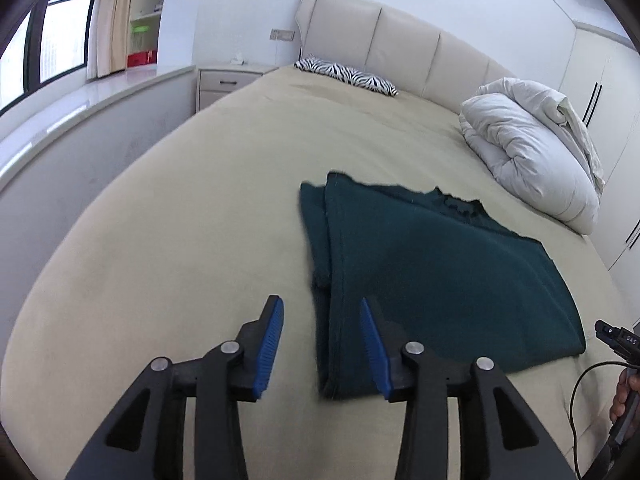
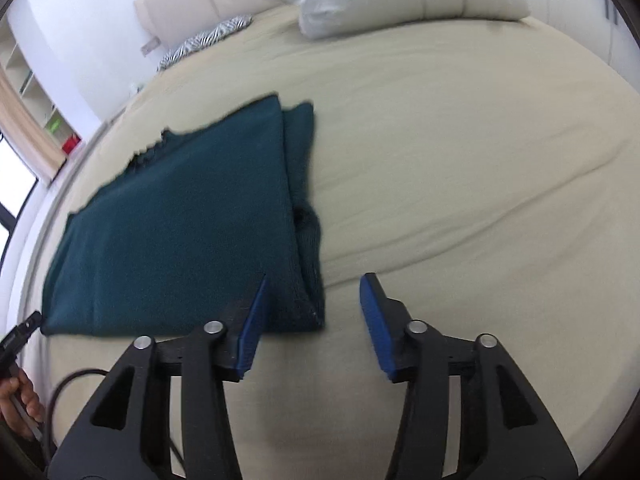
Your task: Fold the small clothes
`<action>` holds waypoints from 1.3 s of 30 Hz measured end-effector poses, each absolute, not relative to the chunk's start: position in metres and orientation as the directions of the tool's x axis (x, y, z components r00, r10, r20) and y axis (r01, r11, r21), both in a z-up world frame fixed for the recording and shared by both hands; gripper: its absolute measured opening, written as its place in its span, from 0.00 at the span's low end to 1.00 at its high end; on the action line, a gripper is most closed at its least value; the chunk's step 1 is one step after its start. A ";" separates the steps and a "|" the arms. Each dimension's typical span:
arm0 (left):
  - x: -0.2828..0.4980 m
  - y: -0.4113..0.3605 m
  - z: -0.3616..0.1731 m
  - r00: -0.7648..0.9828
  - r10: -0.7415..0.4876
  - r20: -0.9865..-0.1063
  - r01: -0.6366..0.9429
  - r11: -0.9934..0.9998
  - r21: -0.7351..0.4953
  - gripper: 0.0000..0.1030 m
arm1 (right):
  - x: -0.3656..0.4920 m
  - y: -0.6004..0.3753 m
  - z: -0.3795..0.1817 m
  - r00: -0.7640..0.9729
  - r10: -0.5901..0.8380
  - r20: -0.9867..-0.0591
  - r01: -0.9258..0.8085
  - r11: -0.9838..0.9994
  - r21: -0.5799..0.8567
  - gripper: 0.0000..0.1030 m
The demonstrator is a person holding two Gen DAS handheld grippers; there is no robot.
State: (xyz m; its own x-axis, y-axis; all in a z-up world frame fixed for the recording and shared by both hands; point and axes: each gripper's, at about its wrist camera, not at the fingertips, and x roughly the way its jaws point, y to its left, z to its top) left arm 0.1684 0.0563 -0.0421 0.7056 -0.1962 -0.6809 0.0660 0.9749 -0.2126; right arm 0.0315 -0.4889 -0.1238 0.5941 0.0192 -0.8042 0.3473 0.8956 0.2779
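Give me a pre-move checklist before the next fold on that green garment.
1. Left gripper open, nothing pinched: ok.
2. Right gripper open, nothing pinched: ok.
3. Green garment lying flat on the bed: ok.
4. Folded-in side strip tucked neatly: not ok, it bunches near the near end.
5. White duvet away from the garment: ok.
6. Layers underneath aligned: cannot tell.

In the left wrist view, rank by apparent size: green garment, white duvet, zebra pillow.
1. green garment, largest, though nearest the camera
2. white duvet
3. zebra pillow, smallest, but farthest away, so true size is unsure
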 end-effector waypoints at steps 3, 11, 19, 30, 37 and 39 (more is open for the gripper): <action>0.190 0.036 -0.025 0.739 -0.198 -0.644 0.110 0.979 -0.174 0.54 | 0.035 -0.483 -0.097 0.651 0.036 -0.758 0.300 0.905 0.301 0.45; 0.274 -0.036 -0.037 0.746 -0.189 -0.638 0.189 0.980 -0.068 0.56 | 0.150 -0.424 -0.075 0.701 0.284 -0.654 0.045 0.898 0.438 0.45; 0.324 -0.025 -0.101 0.670 -0.158 -0.725 0.098 0.987 -0.125 0.59 | 0.265 -0.420 -0.147 0.618 0.398 -0.679 0.129 0.800 0.586 0.44; 0.326 -0.014 -0.104 0.675 -0.227 -0.702 0.110 0.972 -0.208 0.62 | 0.219 -0.538 -0.204 0.831 0.327 -0.450 0.246 0.509 0.825 0.01; 0.301 -0.015 -0.086 0.662 -0.146 -0.735 0.073 0.989 -0.130 0.63 | 0.166 -0.553 -0.175 0.815 0.086 -0.573 0.420 0.594 0.686 0.17; 0.292 -0.016 -0.087 0.653 -0.121 -0.748 0.067 0.993 -0.102 0.64 | 0.162 -0.536 -0.151 0.826 0.089 -0.557 0.368 0.662 0.653 0.18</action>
State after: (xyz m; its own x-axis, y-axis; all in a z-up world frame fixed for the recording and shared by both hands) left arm 0.2917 -0.0159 -0.0873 0.6529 -0.1211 -0.7477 0.0668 0.9925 -0.1024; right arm 0.1621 -0.5359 -0.1515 0.8261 0.0890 -0.5565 0.3684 0.6621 0.6527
